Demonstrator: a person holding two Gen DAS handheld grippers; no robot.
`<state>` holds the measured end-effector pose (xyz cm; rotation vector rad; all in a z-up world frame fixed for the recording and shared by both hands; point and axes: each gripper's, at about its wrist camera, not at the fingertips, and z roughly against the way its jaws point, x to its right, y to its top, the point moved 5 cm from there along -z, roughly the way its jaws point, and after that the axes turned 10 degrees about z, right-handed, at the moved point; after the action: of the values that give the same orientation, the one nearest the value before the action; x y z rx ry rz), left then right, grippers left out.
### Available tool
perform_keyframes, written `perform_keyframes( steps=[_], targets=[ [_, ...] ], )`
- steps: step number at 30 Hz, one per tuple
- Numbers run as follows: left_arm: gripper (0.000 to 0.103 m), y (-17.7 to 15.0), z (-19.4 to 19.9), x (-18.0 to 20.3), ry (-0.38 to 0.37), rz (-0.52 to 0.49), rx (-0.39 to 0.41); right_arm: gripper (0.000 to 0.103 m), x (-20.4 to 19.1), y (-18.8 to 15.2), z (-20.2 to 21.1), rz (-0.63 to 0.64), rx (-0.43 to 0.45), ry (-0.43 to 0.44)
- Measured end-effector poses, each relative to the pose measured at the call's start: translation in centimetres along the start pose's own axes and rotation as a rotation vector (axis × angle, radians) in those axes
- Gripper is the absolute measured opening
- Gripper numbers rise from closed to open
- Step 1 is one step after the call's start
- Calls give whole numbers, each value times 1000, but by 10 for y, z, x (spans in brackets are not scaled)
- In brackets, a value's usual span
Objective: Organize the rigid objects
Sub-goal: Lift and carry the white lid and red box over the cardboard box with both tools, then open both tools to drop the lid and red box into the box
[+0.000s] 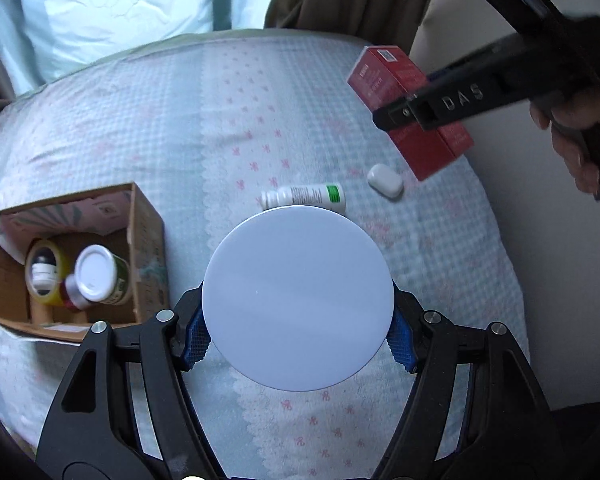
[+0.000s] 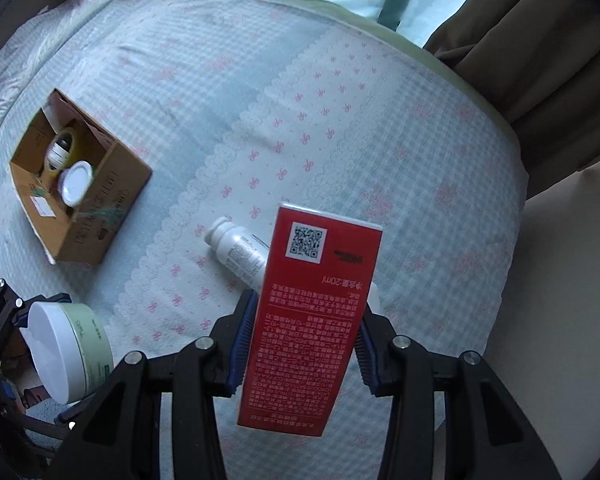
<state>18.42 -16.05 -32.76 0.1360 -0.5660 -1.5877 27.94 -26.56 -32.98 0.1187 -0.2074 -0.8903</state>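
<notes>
My left gripper [image 1: 298, 326] is shut on a round white-lidded jar [image 1: 298, 298], held above the bed; in the right wrist view the jar [image 2: 74, 350] shows a pale green side, at lower left. My right gripper [image 2: 302, 344] is shut on a red carton [image 2: 312, 320] with a QR code, held in the air; it also shows in the left wrist view [image 1: 404, 92] at upper right. A white bottle [image 1: 304, 197] [image 2: 240, 250] lies on its side on the bedspread. A small white case [image 1: 385, 181] lies right of it. An open cardboard box [image 1: 144, 248] [image 2: 108, 204] sits at left.
The box holds a tape roll [image 1: 46, 270], a white-lidded jar [image 1: 98, 274] and a small red-capped item [image 1: 72, 296]. The bed [image 1: 260, 112] has a checked blue spread with pink bows. A wall [image 1: 540, 280] runs along the right; brown curtains [image 2: 540, 40] hang behind.
</notes>
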Motion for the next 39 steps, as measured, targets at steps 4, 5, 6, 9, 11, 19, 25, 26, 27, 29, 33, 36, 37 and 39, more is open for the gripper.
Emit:
perform_keyframes(
  steps=[4,5,6,9,11,19,25,26,27,29,33,36,37,39],
  targets=[
    [68,33,44,-27,-3,36,40,41,-20,23,48,-22,60,9],
    [68,41,53,-36,-1,45,50,41,-27,31,53,-34,75,15],
    [68,49,62,-46,4,51,61,41,-33,37,63,-45,89,20],
    [68,68,87,-80,34,45,93,41,-59,63,79,-54,127,34],
    [68,78,99,-106,43,45,101,41,-81,81,88,-58,146,48],
    [68,93,109,-222,97,35,62,41,-174,145,67,-138,141,158],
    [68,82,85,-304,130,30,0,41,-228,171,8,-236,74,220],
    [68,77,79,-315,134,32,-13,41,-235,173,-2,-254,58,227],
    [68,74,72,-325,139,32,-24,41,-242,174,-15,-270,39,232],
    [68,65,56,-343,149,27,-51,41,-252,176,-37,-301,6,241],
    [68,49,20,-369,154,19,-108,41,-267,178,-77,-367,-48,274],
    [68,34,-8,-379,149,0,-158,41,-274,180,-102,-407,-80,302],
    [68,30,-16,-380,149,-13,-174,41,-276,181,-109,-418,-90,307],
    [68,22,-29,-381,152,-41,-197,41,-278,183,-121,-436,-107,314]
  ],
)
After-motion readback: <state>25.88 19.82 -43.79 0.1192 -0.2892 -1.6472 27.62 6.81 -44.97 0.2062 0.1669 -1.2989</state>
